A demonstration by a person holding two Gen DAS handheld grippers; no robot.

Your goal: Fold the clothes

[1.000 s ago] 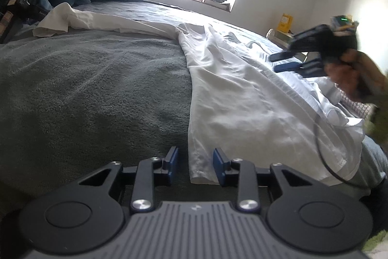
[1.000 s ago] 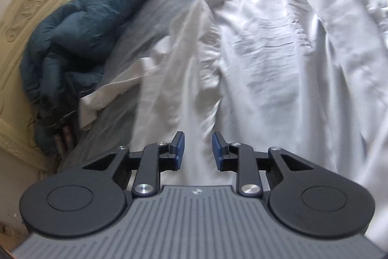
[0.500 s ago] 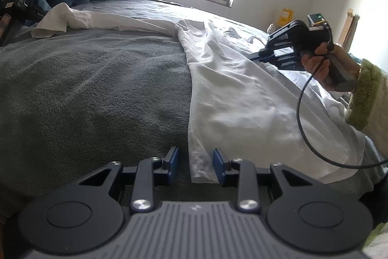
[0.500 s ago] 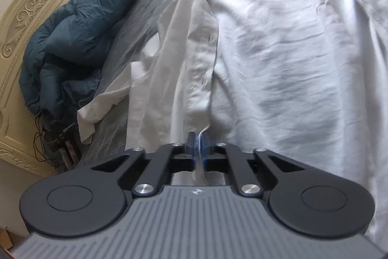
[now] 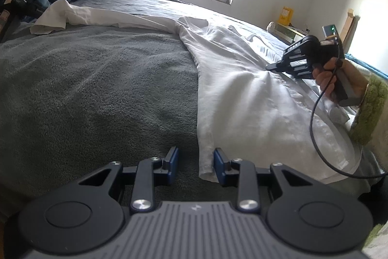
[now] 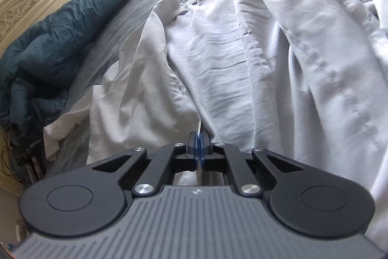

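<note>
Bed: a wide bed under a grey-green fleecy blanket (image 5: 101,89) carries everything; a dark teal padded quilt (image 6: 55,40) is heaped at its far left by a carved cream headboard (image 6: 26,9).

Garment: a white, thin woven button-up shirt (image 5: 242,98) lies spread open and face up across the right half of the bed, collar at the far end, hem at the near edge, one long sleeve (image 5: 97,16) trailing away to the far left. It is not folded yet.

How it will handle: by its look light, limp and a little slick. It creases and bunches wherever it is pulled, and will sag between two held points rather than keep a shape. It is not fragile, though a small pinch could slip off.

Where to take hold: seamed edges give the best bite, meaning the button placket (image 6: 177,94), the hem corner (image 5: 206,171), the collar or the shoulder seams.

Right hand-held gripper (image 6: 199,147): pinched fully together on a thin fold of the shirt's front edge, mid-body, the cloth drawn into a small peak.

Left hand-held gripper (image 5: 195,165): spread wide, holding nothing, low at the near edge with the hem corner lying between its blue pads (image 5: 219,168).
</note>
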